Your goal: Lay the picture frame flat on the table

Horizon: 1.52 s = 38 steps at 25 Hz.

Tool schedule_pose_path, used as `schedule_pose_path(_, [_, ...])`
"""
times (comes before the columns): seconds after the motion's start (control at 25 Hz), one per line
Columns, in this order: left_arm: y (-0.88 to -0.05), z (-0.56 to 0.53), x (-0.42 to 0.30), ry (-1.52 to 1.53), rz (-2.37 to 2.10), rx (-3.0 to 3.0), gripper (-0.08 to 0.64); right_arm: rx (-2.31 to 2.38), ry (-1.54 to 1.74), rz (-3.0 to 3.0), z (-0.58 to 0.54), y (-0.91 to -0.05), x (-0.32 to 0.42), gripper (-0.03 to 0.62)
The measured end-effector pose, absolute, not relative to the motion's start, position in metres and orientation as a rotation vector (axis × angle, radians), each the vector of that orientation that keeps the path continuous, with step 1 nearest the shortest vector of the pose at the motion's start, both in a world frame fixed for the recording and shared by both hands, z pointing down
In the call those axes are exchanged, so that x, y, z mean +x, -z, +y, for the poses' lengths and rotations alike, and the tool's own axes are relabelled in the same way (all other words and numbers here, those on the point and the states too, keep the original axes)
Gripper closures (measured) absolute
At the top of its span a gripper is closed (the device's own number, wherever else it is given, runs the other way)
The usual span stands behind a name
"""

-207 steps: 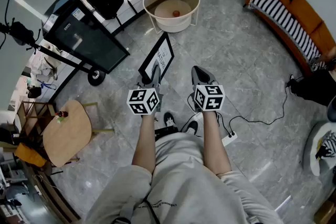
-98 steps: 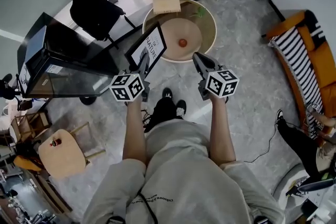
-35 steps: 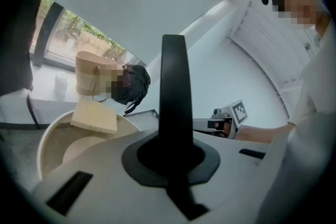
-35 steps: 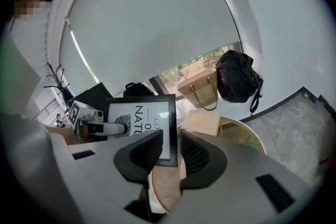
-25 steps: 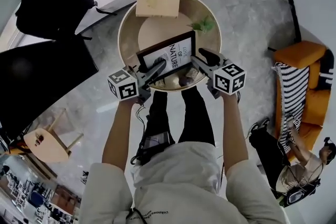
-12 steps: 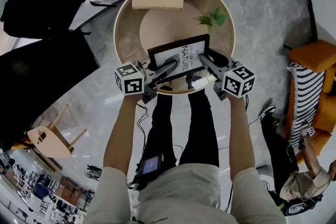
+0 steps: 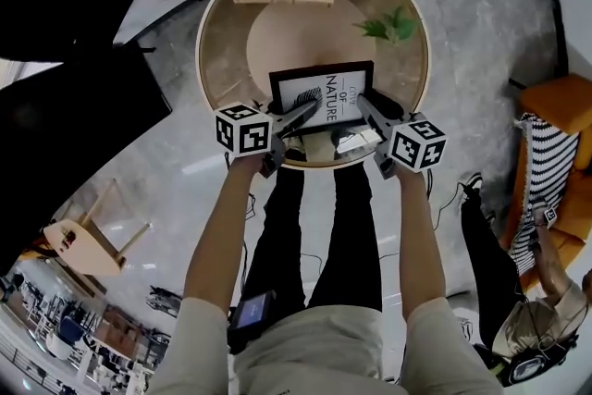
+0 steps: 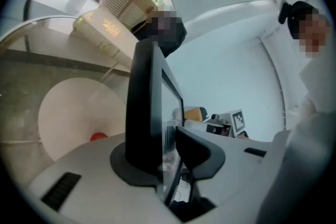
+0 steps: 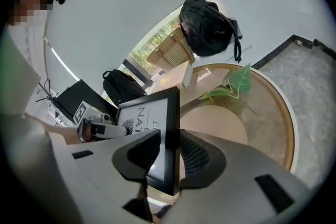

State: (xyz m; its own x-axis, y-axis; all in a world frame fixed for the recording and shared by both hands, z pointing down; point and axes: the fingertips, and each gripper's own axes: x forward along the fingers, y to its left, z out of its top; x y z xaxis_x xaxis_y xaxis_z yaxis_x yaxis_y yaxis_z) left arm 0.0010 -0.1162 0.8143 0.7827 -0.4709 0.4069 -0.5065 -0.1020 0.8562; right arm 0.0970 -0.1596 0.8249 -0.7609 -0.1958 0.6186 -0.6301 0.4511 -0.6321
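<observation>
Picture frame [image 7: 324, 95] descends to round table [image 7: 222, 88]

Lower than a second ago, the frame now leans, print upward, at the table's near rim. The left gripper [image 7: 308, 111] has just been easing its jaws apart around the frame's left edge. The right gripper [image 7: 363, 104] has been narrowing on the right edge but is not yet clamped. Only the final tilt flat appears to remain.
</observation>
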Motion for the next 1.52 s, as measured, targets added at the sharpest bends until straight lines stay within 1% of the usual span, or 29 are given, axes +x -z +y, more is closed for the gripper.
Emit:
schedule_pose_path(0.04, [-0.826, -0.115, -0.001, -0.070, -0.800, 1.707, 0.443, 0.700, -1.269, -2.234, -0.157, -0.833, 0.098, 0.460])
schedule_pose_path(0.28, [-0.873, -0.109, -0.006, -0.259, -0.907, 1.619, 0.346, 0.756, -1.344, -2.165, -0.146, -0.871, 0.104, 0.465])
schedule_pose_path(0.44, [-0.892, -0.110, -0.008, -0.403, -0.969, 1.596, 0.297, 0.801, -1.389, -2.122, -0.142, -0.890, 0.110, 0.463])
schedule_pose_path(0.6, [-0.905, -0.113, -0.011, -0.487, -1.025, 1.562, 0.268, 0.876, -1.386, -2.082, -0.142, -0.902, 0.113, 0.463])
schedule_pose_path(0.68, [-0.908, -0.113, -0.012, -0.509, -1.050, 1.549, 0.258, 0.913, -1.376, -2.062, -0.141, -0.905, 0.114, 0.463])
schedule_pose_path(1.0, [-0.910, -0.107, -0.020, -0.538, -1.090, 1.524, 0.259, 1.074, -1.261, -1.961, -0.144, -0.914, 0.126, 0.463])
schedule_pose_path(1.2, [-0.912, -0.103, -0.026, -0.537, -1.088, 1.525, 0.259, 1.113, -1.250, -1.940, -0.142, -0.919, 0.128, 0.477])
schedule_pose_path(1.52, [-0.911, -0.098, -0.029, -0.542, -1.097, 1.521, 0.259, 1.155, -1.240, -1.929, -0.142, -0.918, 0.128, 0.480])
